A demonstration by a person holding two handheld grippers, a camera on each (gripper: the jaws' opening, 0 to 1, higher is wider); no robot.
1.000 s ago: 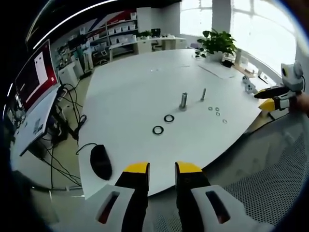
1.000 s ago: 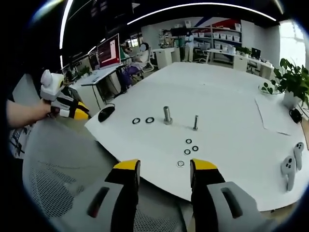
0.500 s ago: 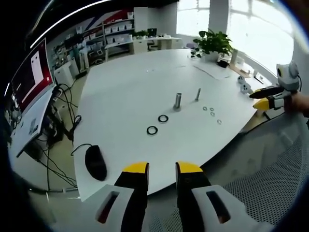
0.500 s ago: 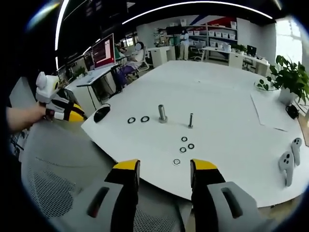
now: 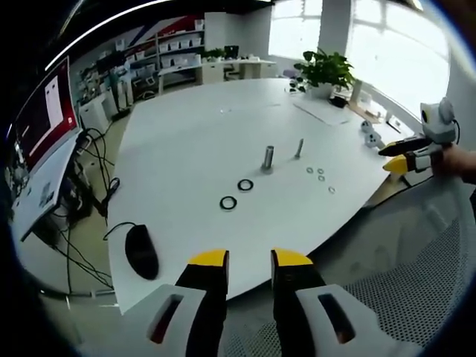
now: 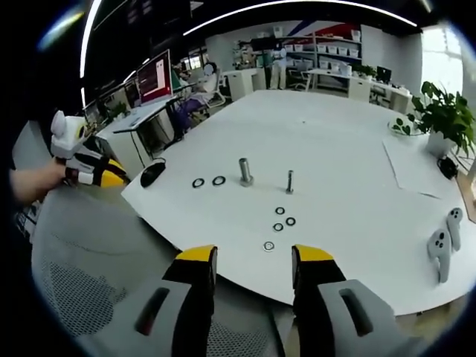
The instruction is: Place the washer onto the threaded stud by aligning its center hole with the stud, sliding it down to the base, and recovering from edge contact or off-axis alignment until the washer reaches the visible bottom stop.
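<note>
On the white table (image 5: 193, 134) stand a thick threaded stud (image 5: 267, 157) and a thinner stud (image 5: 299, 148). Two large black washers (image 5: 245, 184) lie in front of the thick stud, and several small washers (image 5: 320, 175) lie by the thin one. My left gripper (image 5: 249, 260) is open and empty, short of the table's near edge. In the right gripper view I see the thick stud (image 6: 244, 171), thin stud (image 6: 289, 181), large washers (image 6: 219, 180) and small washers (image 6: 279, 221). My right gripper (image 6: 254, 256) is open, empty and well back from them.
A black mouse (image 5: 140, 251) lies near the table edge. Two white controllers (image 6: 440, 249), a sheet of paper (image 6: 416, 167) and a potted plant (image 6: 444, 111) sit on the far side. A mesh chair (image 5: 416, 297) is below the grippers. A monitor (image 5: 44, 111) stands off the table.
Both views have drifted a little with the hands. The studs and washers lie where they were. Neither gripper's jaws have changed their opening.
</note>
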